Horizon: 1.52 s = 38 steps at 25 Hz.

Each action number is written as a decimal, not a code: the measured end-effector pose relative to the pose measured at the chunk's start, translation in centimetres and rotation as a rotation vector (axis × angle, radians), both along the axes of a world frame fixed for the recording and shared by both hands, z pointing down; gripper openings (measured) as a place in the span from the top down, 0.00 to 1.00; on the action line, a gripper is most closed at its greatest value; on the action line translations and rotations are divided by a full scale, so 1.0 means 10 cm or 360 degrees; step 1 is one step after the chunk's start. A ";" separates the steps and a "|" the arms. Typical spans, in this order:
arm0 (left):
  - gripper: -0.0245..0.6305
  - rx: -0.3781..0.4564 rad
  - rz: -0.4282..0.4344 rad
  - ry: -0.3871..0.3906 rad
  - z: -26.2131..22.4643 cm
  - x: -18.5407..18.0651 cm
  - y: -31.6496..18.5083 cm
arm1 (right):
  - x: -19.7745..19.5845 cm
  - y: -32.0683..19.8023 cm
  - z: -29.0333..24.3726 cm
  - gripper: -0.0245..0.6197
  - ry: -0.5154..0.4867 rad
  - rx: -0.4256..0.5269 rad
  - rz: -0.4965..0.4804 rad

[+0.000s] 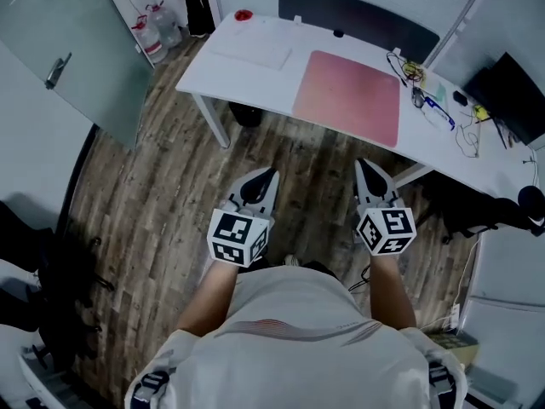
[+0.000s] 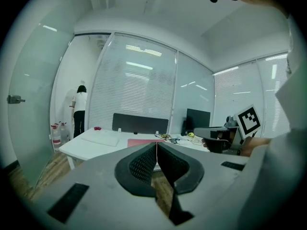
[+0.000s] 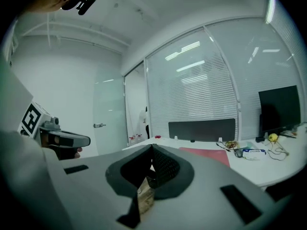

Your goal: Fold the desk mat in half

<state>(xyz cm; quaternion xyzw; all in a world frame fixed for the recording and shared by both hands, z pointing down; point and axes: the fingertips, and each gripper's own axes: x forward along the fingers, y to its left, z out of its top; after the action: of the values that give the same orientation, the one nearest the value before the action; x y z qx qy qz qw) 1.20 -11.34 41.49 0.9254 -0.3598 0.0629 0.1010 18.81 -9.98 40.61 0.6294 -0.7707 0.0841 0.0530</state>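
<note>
A pink desk mat (image 1: 349,96) lies flat and unfolded on the white desk (image 1: 247,66), and it shows as a thin pink strip (image 2: 144,142) in the left gripper view and as a pink patch (image 3: 211,155) in the right gripper view. My left gripper (image 1: 266,174) and right gripper (image 1: 363,164) hang side by side over the wooden floor, short of the desk's near edge. Both point toward the mat. Each one's jaws meet at the tips with nothing between them.
A white keyboard-like pad (image 1: 253,51) and a small red object (image 1: 243,14) lie on the desk's left part. Cables, glasses and pens (image 1: 430,96) clutter the right part beside a dark monitor (image 1: 515,96). A person (image 2: 78,110) stands far left by water bottles (image 1: 156,32).
</note>
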 end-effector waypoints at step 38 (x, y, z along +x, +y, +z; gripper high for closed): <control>0.94 -0.0328 -0.0048 -0.0060 0.69 -0.28 -2.67 | -0.37 -2.90 3.13 0.65 0.1044 -0.1008 -0.0431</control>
<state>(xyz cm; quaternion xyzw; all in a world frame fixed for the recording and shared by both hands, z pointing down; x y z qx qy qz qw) -1.57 -38.01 48.36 0.9033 -0.3671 0.1154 0.1897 15.06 -38.99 71.90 0.4694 -0.7248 0.1041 0.4935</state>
